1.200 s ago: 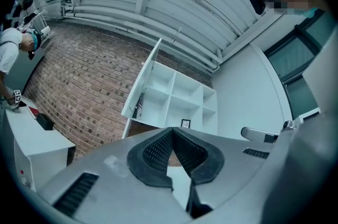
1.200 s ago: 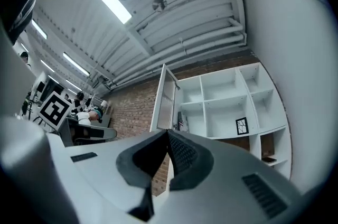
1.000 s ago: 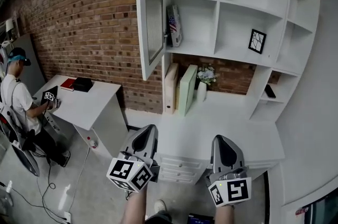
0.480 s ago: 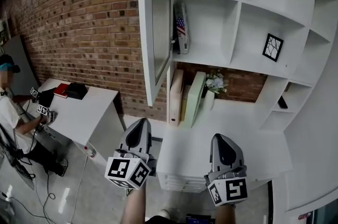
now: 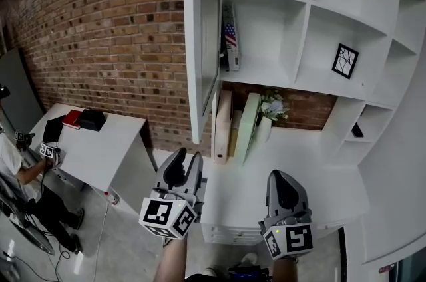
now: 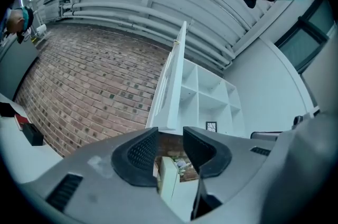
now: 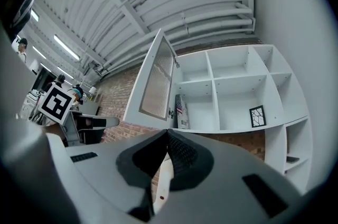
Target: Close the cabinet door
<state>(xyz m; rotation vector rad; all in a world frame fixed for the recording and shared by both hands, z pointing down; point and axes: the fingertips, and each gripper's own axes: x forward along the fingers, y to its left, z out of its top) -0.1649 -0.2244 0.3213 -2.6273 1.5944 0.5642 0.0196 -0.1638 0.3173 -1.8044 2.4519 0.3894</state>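
The white cabinet door stands swung open, edge-on to me, at the left side of the white shelf unit. It also shows as the cabinet door in the left gripper view and the cabinet door in the right gripper view. My left gripper is low, below and in front of the door and apart from it, its jaws open with nothing between them. My right gripper hangs further right over the counter, shut and empty. Beyond the left gripper and the right gripper, the door and shelves are far off.
A flag-print book leans in the cubby behind the door. A framed picture stands further right. Binders and a flower vase stand on the white counter. A brick wall, a white desk and a seated person are at the left.
The view has shifted left and up toward the door, which now looks more edge-on. My left gripper's jaws have parted a little. The right gripper has hardly moved.
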